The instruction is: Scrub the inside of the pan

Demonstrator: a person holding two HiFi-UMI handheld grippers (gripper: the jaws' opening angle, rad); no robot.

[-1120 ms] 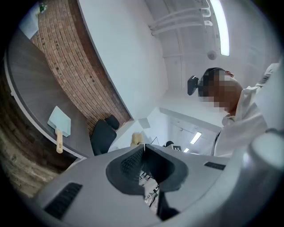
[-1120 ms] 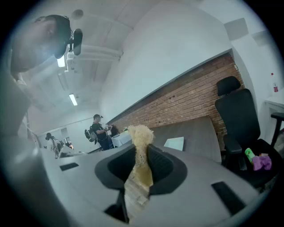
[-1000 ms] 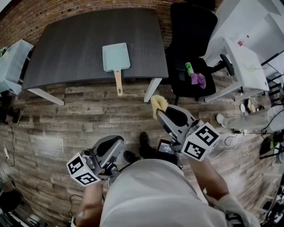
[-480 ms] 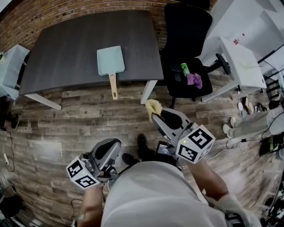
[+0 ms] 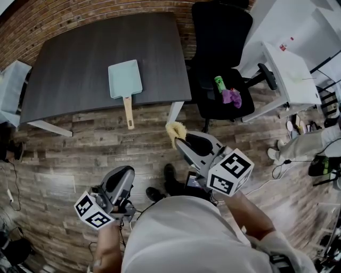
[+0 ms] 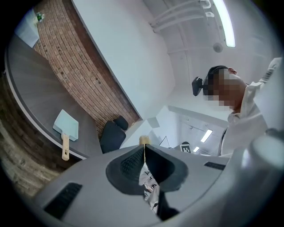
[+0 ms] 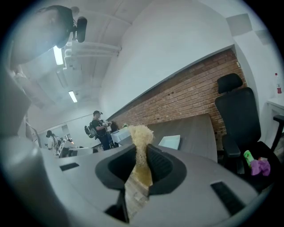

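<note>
- Head view looks down on a person in a light top. Both grippers are held low over the floor, well short of the table.
- The left gripper (image 5: 126,171) has its jaws pressed together with nothing between them. In the left gripper view its two dark, ribbed pads touch.
- The right gripper (image 5: 179,143) is closed on a yellow scrubber (image 5: 175,129). The scrubber is a rough, stringy tuft that sticks out past the jaw tips.
- The floor (image 5: 69,149) is made of brown wood planks. A wide bare strip of it lies between the grippers and the table, so there is room to move.
- The table (image 5: 69,64) is dark grey and flat, with white legs. Its near edge runs across in front of both grippers.
- The pan (image 5: 125,78) lies on the table close to that near edge, well apart from both grippers. It is pale blue-green and square, with round corners and low walls.
- The pan's wooden handle (image 5: 128,109) pokes out over the table edge toward the person.
- A black office chair (image 5: 218,37) stands just beside the right end of the table. A green bottle (image 5: 219,83) and a purple cloth (image 5: 233,97) sit on its seat.
- A white desk (image 5: 287,74) stands further right.
- A red brick wall (image 5: 80,16) runs behind the table.
</note>
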